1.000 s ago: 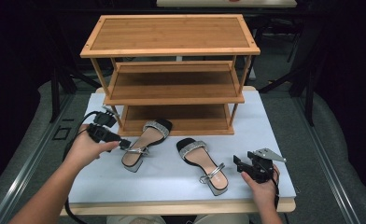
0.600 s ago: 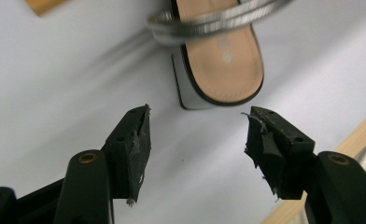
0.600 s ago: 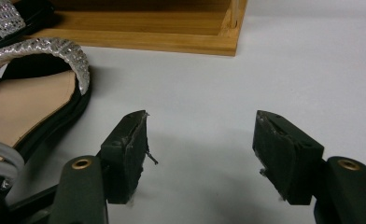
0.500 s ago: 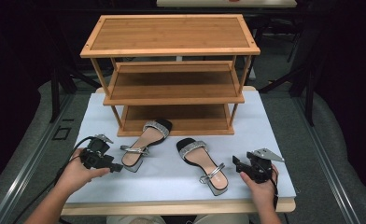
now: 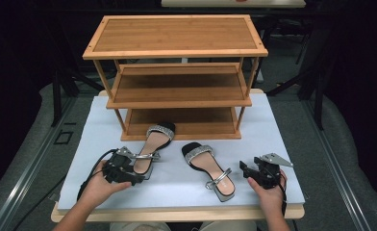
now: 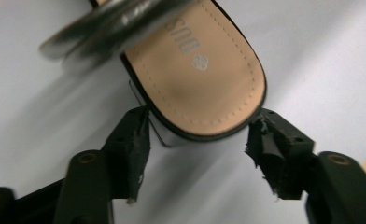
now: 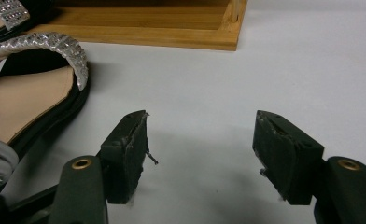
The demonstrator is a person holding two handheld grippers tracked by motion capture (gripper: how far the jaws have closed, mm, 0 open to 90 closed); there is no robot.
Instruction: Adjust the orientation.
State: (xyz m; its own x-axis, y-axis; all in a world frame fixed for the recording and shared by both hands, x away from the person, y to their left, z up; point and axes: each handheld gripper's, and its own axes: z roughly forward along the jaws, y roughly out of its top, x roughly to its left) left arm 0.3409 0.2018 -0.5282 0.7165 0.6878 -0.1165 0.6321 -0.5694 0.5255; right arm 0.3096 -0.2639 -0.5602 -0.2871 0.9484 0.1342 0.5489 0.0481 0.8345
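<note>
Two sandals lie on a white worktop [image 5: 100, 120] in front of a wooden shoe rack [image 5: 177, 77]. The left tool [image 5: 129, 174] sits at the heel of the left sandal [image 5: 150, 147]; its jaws have just been opening and now stand either side of the heel [image 6: 204, 93], which lies between them, not squeezed. The right sandal [image 5: 208, 166] lies just beside it. The right tool [image 5: 249, 172] rests near the worktop's right front corner, released, nothing between its jaws.

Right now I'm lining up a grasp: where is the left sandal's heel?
In the left gripper view, the left sandal's heel lies on the white mat, between the open left gripper jaws.
</note>
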